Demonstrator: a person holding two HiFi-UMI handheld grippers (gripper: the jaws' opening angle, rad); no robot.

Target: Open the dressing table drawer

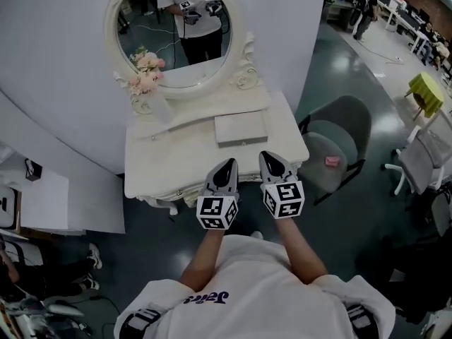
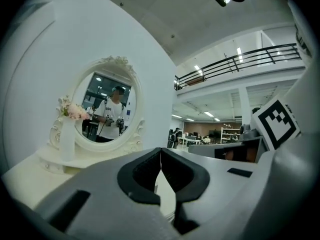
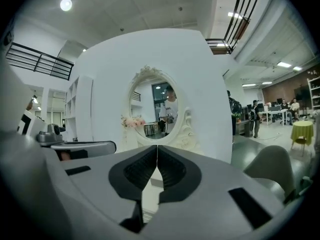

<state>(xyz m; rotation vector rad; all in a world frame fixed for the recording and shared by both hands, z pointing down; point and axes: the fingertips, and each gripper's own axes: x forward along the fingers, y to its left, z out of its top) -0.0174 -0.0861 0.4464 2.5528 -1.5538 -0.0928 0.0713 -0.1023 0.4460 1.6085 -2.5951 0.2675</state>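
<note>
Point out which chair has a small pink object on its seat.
The grey padded chair right beside the white dressing table: the pink object lies on its seat. The pale chair with white legs farther right shows nothing pink.

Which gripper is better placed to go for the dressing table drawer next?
Left, marginally. The left gripper hovers near the middle of the front edge of the dressing table; the right gripper is nearer its right corner. Both are shut, and the drawer front is hidden.

grey chair (image 1: 337, 141) right of dressing table (image 1: 176, 167)
</note>
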